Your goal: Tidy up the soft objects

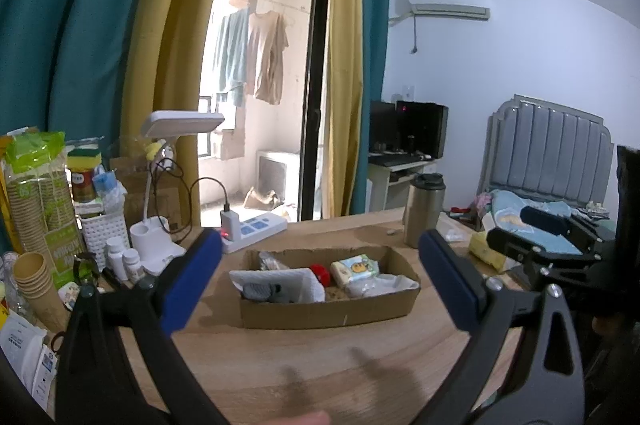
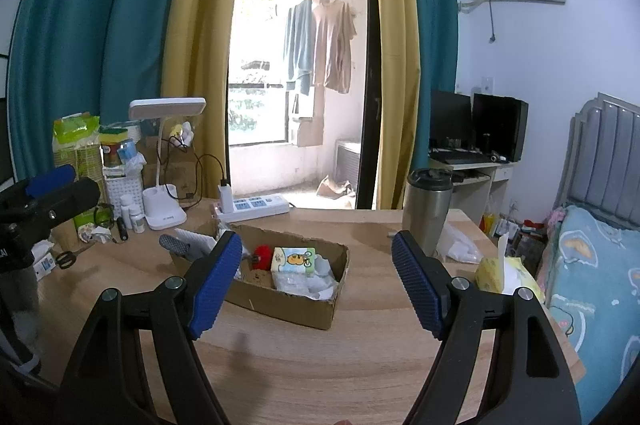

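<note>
A shallow cardboard box (image 1: 328, 313) (image 2: 316, 313) sits on the wooden table. Inside it lie a white cloth (image 1: 296, 281), a grey mesh item (image 1: 260, 291) (image 2: 174, 245), a red soft toy (image 1: 321, 272) (image 2: 262, 255), a tissue pack with a cartoon print (image 1: 354, 268) (image 2: 293, 259) and crumpled white plastic (image 1: 384, 285) (image 2: 304, 283). My left gripper (image 1: 320, 289) hovers open in front of the box, with nothing between its blue pads. My right gripper (image 2: 316, 285) is open too, held before the box's right end. Each gripper shows at the edge of the other's view.
A steel tumbler (image 1: 423, 209) (image 2: 427, 209) stands behind the box on the right, beside a yellow tissue pack (image 2: 500, 273). A power strip (image 2: 256, 205), a desk lamp (image 1: 160, 185), paper cups (image 1: 36, 281), bottles and scissors (image 2: 66, 259) crowd the left. A bed (image 2: 592, 285) borders the right.
</note>
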`<state>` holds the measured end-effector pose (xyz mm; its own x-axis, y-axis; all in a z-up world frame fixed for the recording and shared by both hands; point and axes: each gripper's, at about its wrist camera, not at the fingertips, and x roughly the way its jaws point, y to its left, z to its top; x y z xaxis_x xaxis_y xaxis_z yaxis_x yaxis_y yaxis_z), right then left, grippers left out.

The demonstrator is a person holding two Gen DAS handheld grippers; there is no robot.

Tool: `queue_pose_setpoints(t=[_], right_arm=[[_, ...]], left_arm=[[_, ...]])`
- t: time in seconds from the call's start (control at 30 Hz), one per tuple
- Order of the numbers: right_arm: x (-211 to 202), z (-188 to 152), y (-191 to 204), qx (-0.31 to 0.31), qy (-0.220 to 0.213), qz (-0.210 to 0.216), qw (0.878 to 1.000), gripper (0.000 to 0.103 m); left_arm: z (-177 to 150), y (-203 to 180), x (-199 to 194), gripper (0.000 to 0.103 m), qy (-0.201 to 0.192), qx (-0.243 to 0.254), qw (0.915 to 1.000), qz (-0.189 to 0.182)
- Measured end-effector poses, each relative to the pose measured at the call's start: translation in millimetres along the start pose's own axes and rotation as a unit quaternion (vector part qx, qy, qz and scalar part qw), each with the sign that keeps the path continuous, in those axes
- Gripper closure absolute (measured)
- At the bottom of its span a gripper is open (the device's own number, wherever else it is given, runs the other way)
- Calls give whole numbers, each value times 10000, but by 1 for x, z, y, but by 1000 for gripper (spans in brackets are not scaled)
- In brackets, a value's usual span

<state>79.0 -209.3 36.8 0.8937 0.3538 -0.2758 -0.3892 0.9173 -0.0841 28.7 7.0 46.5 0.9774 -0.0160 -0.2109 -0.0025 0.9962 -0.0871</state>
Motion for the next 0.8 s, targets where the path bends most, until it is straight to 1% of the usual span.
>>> queue_pose_setpoints(t=[0.8], right_arm=[[-2,-2,-2,-4,-9,-37,10000,22]], left_arm=[[-2,-4,-1,3,30,22,10000,-13]])
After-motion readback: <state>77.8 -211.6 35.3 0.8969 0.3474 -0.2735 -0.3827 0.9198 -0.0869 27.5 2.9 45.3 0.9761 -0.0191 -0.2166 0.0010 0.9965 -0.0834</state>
